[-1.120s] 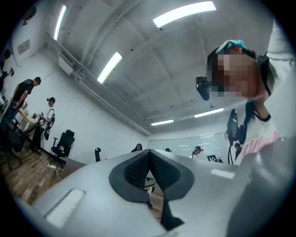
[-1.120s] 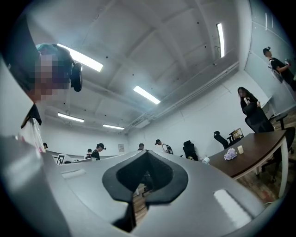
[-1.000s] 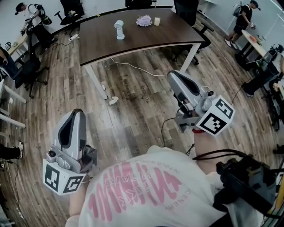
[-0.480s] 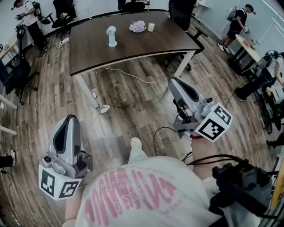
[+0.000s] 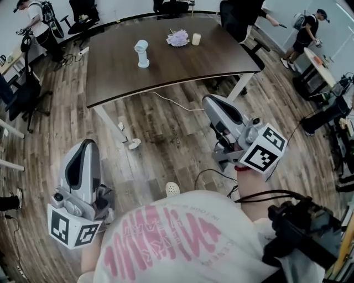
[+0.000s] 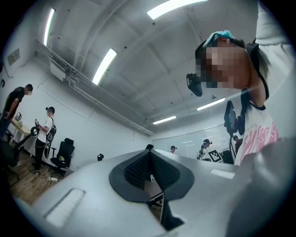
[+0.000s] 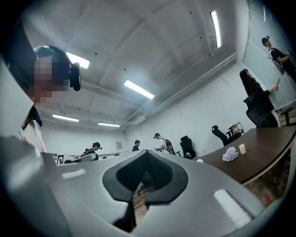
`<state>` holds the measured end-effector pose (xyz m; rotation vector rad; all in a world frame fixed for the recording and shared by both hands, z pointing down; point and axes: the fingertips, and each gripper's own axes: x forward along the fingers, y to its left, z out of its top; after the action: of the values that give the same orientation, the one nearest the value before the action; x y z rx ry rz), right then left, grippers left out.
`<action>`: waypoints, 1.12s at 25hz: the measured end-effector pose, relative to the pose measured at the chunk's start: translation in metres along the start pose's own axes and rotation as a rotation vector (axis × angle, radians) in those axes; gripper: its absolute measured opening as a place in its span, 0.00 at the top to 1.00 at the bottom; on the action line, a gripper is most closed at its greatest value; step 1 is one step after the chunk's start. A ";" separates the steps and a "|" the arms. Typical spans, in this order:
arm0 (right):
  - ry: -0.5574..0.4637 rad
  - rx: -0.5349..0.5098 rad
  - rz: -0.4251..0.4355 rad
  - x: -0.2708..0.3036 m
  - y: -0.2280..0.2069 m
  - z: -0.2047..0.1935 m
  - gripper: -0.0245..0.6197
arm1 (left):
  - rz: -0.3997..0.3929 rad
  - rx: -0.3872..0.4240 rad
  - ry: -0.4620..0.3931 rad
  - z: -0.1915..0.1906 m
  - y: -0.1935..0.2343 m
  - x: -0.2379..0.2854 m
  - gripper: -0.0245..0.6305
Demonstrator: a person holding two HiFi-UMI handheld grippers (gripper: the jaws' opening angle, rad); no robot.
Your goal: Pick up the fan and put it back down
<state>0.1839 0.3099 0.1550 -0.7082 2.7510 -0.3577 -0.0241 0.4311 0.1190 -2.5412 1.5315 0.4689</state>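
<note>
A small pale-blue fan (image 5: 142, 53) stands upright on the dark brown table (image 5: 182, 63), far ahead of both grippers. My left gripper (image 5: 87, 145) hangs low at the left over the wooden floor, jaws together and empty. Over the floor short of the table's near edge, my right gripper (image 5: 208, 101) is shut too, with nothing in it. In the left gripper view the left gripper (image 6: 150, 152) points up at the ceiling. In the right gripper view the right gripper (image 7: 145, 152) shows closed tips, and the fan (image 7: 199, 160) is a tiny speck by the table (image 7: 263, 148).
A purple flower bunch (image 5: 178, 38) and a pale candle (image 5: 195, 39) sit on the table behind the fan. A white cable (image 5: 166, 98) trails over the floor under it. Office chairs (image 5: 238, 14) stand at the far side; people stand round the room's edges.
The person has walked toward the table, so it looks nearer and larger. Both grippers travelled along with the body, still shut and empty.
</note>
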 end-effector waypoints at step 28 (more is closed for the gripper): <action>-0.040 0.042 -0.066 0.004 -0.165 0.024 0.95 | -0.028 -0.016 -0.008 -0.059 0.022 0.148 0.94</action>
<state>0.2593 0.1636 0.1815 -0.7876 2.6796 -0.4101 0.0320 0.2811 0.1261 -2.5657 1.4938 0.4889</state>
